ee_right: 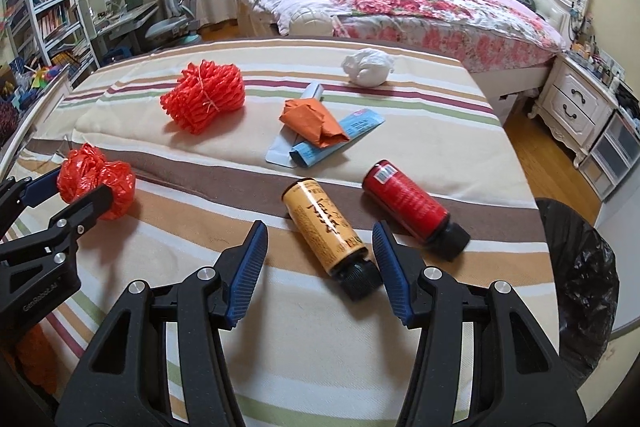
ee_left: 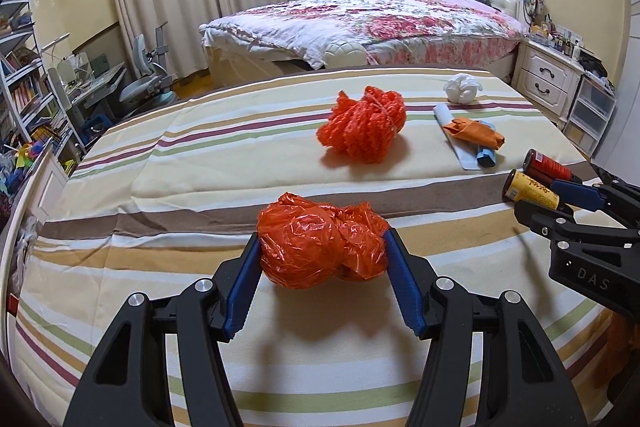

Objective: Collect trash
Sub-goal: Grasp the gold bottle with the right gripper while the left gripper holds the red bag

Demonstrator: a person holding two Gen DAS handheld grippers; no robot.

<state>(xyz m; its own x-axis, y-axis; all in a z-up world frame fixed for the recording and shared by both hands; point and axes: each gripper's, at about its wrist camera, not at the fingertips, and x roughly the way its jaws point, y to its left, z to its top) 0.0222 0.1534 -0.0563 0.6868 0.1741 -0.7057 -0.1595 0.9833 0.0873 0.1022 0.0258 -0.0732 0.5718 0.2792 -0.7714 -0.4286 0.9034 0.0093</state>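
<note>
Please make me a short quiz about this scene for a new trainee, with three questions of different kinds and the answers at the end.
1. True or false: the left gripper is closed on the crumpled orange bag.
2. Which bottle has its cap end between the fingers of the right gripper? A: the yellow bottle. B: the red bottle. C: neither.
3. What colour is the trash bag at the right edge of the right wrist view?

Key: 1 true; 2 A; 3 black.
</note>
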